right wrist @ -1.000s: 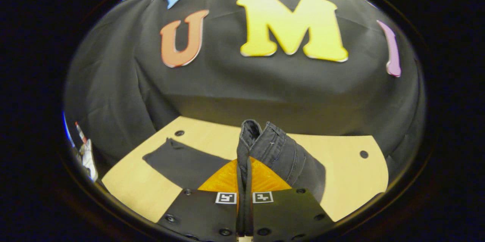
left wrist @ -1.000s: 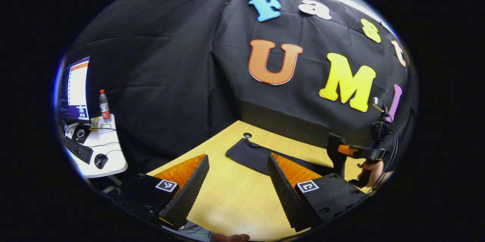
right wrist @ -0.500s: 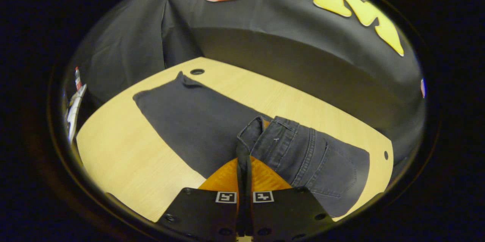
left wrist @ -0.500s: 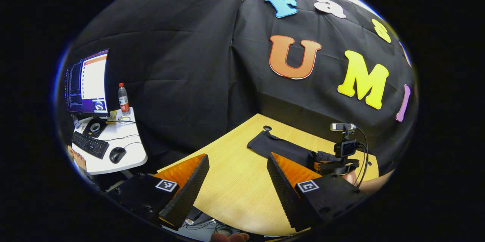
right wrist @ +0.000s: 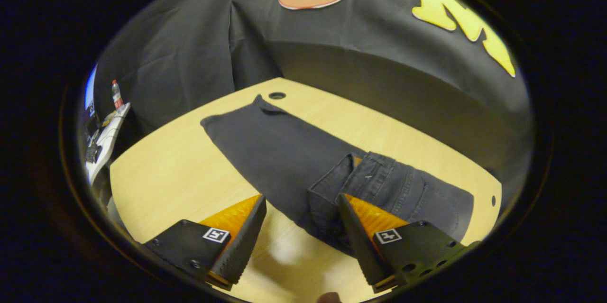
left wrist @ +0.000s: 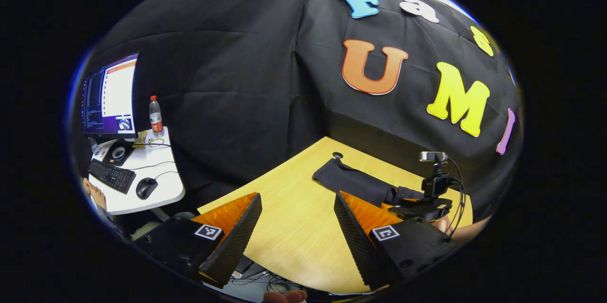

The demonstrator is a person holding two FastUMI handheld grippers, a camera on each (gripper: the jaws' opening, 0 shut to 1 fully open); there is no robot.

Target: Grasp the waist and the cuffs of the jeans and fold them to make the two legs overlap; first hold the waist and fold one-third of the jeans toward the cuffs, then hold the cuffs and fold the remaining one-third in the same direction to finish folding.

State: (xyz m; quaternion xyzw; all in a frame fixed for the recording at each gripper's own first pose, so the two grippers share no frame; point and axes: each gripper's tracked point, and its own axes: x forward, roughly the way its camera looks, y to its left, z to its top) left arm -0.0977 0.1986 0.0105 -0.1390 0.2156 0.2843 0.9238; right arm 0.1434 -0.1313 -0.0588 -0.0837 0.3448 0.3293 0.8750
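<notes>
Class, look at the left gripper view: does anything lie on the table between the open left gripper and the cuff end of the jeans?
Nothing visible does. Bare table runs from the left gripper to the cuff end of the jeans. The right gripper sits further along them, off that path.

The bench [right wrist: 166, 175] was a light wood-grain top with a curved near edge and round cable holes [right wrist: 277, 96] near its far corners. Dark jeans [right wrist: 265, 151] lay flat on it, running from the far-left hole toward the right end, the waist part [right wrist: 389, 184] folded back over the legs. In the left gripper view the bench [left wrist: 294, 217] carried the same jeans [left wrist: 351, 182] along its far side, the leg end just beside a hole [left wrist: 337, 155].
</notes>
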